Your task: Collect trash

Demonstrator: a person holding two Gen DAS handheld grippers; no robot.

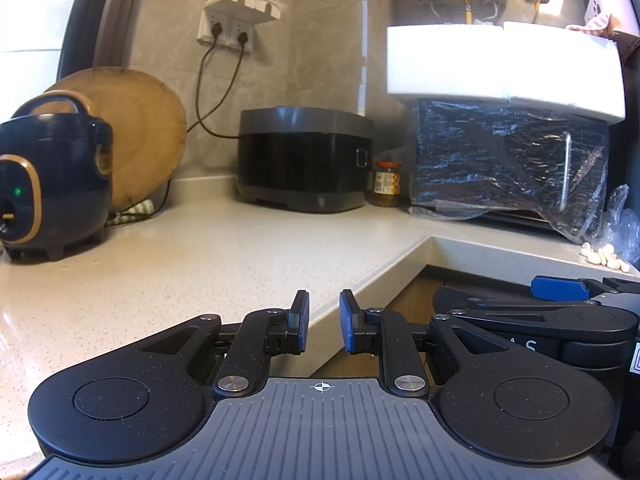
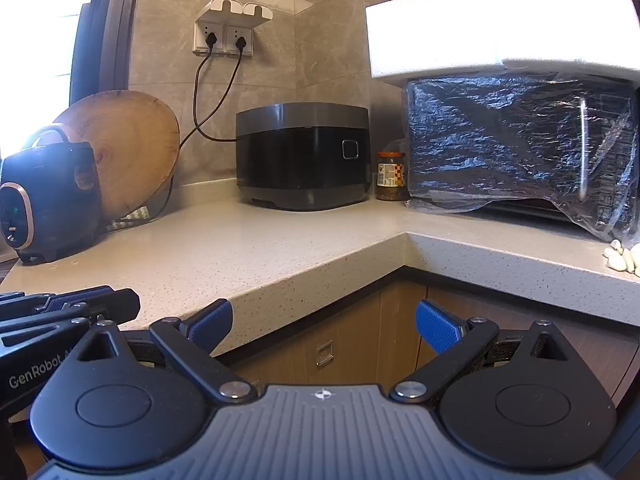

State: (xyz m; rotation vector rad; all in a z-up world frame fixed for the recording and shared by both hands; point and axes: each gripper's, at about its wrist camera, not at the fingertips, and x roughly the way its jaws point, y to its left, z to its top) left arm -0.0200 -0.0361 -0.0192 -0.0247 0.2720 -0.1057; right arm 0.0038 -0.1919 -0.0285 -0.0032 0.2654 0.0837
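Note:
My left gripper hangs at the front edge of the speckled counter, its blue pads a narrow gap apart with nothing between them. My right gripper is wide open and empty, in front of the counter's inner corner and above the cabinet doors. Each gripper shows at the edge of the other's view: the right one in the left wrist view, the left one in the right wrist view. Small white pieces lie on the counter at the far right; they also show in the left wrist view. No other loose scrap shows.
A dark blue rice cooker and a round wooden board stand at the left. A black cooker, a jar and a plastic-wrapped oven with white foam boxes on top line the back. Wooden cabinet doors are below.

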